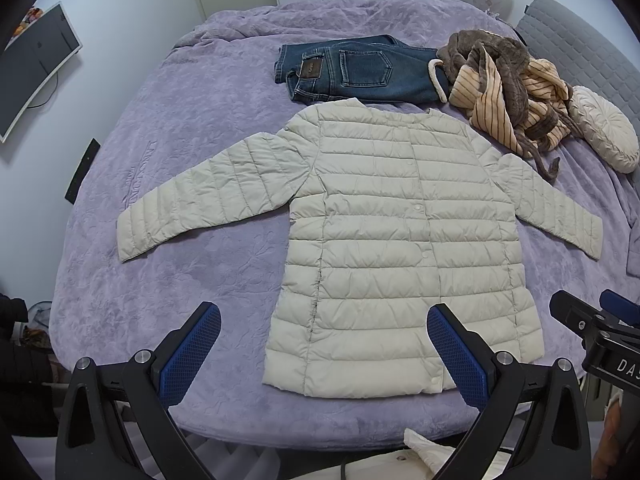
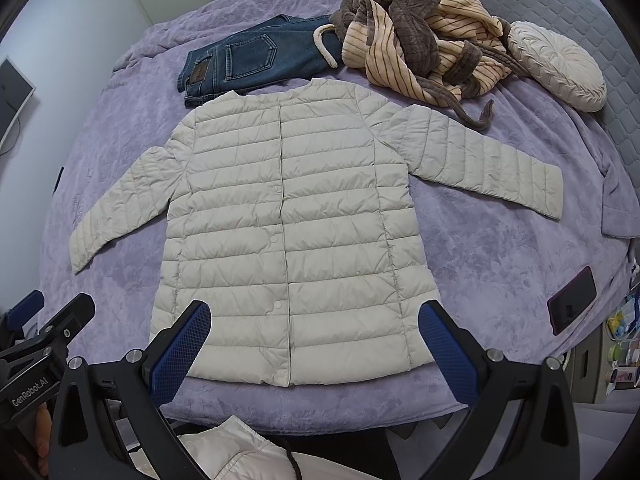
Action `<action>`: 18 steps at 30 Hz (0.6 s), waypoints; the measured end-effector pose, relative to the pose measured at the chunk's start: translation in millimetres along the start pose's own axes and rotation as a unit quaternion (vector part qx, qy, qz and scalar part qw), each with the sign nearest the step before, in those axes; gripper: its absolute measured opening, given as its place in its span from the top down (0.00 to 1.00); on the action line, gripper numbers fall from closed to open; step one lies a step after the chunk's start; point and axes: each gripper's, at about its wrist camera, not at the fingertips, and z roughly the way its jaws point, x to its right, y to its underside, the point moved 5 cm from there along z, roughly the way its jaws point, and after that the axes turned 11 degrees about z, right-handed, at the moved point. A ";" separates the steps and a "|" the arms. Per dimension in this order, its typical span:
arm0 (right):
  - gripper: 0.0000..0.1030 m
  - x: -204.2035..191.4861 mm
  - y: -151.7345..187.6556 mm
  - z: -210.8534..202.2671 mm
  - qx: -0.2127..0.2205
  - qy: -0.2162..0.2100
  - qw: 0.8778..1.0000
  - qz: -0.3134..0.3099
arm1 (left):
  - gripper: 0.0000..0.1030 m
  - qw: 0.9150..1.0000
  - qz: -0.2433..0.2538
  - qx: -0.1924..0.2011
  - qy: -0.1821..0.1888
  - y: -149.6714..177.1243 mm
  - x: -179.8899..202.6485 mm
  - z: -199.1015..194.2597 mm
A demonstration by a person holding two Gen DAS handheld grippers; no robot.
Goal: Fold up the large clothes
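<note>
A cream quilted puffer jacket [image 1: 384,236] [image 2: 288,236] lies flat and buttoned on the purple bedspread [image 1: 192,184] [image 2: 480,248], both sleeves spread out to the sides, hem toward me. My left gripper [image 1: 324,320] hovers open above the hem's left part, holding nothing. My right gripper [image 2: 314,316] hovers open above the hem's middle, also holding nothing. Each gripper shows at the edge of the other's view: the right gripper [image 1: 600,320] and the left gripper [image 2: 40,320].
Folded blue jeans [image 1: 352,72] [image 2: 256,60] lie beyond the collar. A brown and striped robe [image 1: 512,84] [image 2: 424,44] is heaped at the back right beside a round cream cushion [image 1: 604,132] [image 2: 560,68]. A dark phone [image 2: 572,300] rests near the bed's right edge. A monitor [image 1: 36,64] stands left.
</note>
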 end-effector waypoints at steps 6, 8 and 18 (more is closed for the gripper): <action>0.00 0.2 0.3 -0.3 -0.001 0.000 1.000 0.000 | 0.00 1.000 0.000 0.000 0.000 0.0 -0.7 0.1; 0.00 0.3 0.3 -0.4 -0.001 0.000 1.000 0.001 | 0.00 1.000 0.001 0.000 0.000 0.1 -0.3 0.0; 0.00 0.4 0.8 -0.6 -0.001 0.000 1.000 0.000 | 0.00 1.000 0.001 0.000 0.001 0.0 -0.7 -0.1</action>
